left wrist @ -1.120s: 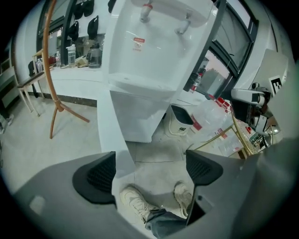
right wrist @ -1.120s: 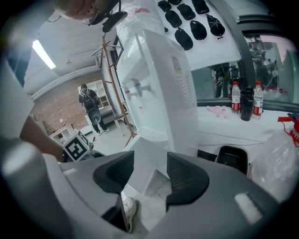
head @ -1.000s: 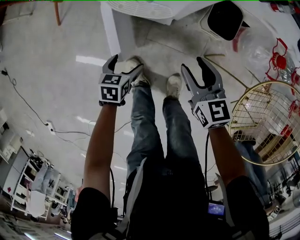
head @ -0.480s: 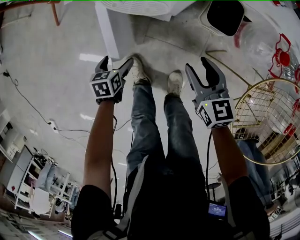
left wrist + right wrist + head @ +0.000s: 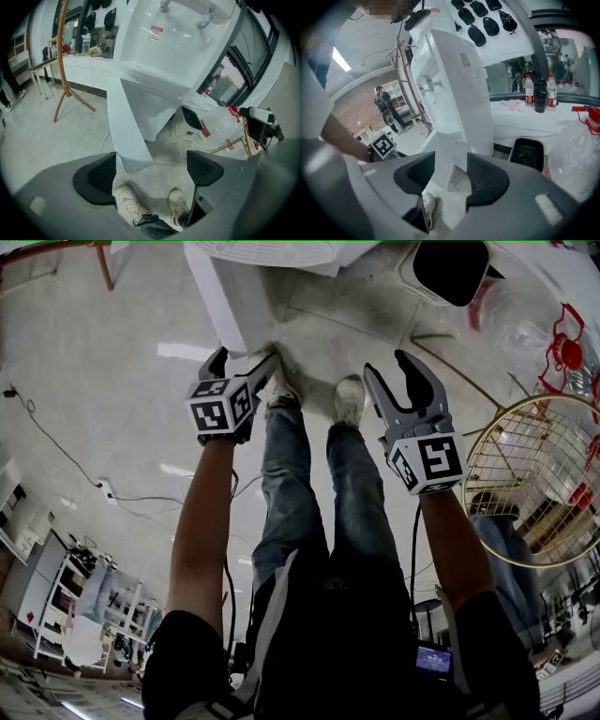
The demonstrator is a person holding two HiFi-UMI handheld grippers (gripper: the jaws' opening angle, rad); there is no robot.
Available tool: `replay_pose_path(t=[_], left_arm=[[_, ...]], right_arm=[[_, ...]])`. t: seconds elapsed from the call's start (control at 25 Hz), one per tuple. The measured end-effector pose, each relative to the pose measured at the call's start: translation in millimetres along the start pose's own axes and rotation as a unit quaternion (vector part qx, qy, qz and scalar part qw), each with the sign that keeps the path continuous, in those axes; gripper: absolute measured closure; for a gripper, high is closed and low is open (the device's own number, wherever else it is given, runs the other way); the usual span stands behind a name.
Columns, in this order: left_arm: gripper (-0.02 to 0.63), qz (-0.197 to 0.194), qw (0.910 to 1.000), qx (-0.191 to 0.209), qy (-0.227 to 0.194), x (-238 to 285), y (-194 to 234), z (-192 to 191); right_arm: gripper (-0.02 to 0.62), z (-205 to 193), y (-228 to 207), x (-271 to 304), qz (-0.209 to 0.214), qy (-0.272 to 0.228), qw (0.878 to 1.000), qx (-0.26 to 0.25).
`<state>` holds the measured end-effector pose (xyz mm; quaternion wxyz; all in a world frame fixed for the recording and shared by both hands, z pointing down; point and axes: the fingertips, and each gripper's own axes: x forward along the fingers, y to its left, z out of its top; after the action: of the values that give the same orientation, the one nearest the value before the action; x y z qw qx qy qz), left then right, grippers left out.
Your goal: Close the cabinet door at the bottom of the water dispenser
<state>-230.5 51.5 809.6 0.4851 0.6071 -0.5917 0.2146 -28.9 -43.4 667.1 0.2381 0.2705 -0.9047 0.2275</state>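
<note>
The white water dispenser (image 5: 178, 47) stands ahead with its bottom cabinet door (image 5: 126, 126) swung out toward me. In the head view the door (image 5: 220, 301) hangs at the top, left of my shoes. My left gripper (image 5: 246, 360) is open just below the door's lower edge. In the left gripper view the door's lower corner shows between the open jaws (image 5: 150, 168); whether anything touches it I cannot tell. My right gripper (image 5: 392, 371) is open and empty, to the right of the door. Its own view looks past its jaws (image 5: 450, 176) at the door (image 5: 440, 154) and dispenser (image 5: 454, 84).
A white appliance with a black top (image 5: 450, 273) sits right of the dispenser. A clear plastic bag with red print (image 5: 553, 352) and a gold wire basket (image 5: 534, 484) lie on the right. A wooden stand (image 5: 65, 70) rises at the left; a cable (image 5: 56, 456) crosses the floor.
My left gripper drifted left, then came back, rolled a little and dipped toward the door's lower edge. The right gripper has stayed almost still, with its jaws open as before.
</note>
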Motion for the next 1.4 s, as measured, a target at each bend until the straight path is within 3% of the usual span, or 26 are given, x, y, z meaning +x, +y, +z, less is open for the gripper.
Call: replay_pose_path(t=[1.4], left_arm=[[0.149,-0.072,0.9938,0.075,0.039,50.3,-82.7,42.7]], right_arm=[[0.399,-17.9,-60.7,-25.0,-0.073,0.012,0.996,0.041]])
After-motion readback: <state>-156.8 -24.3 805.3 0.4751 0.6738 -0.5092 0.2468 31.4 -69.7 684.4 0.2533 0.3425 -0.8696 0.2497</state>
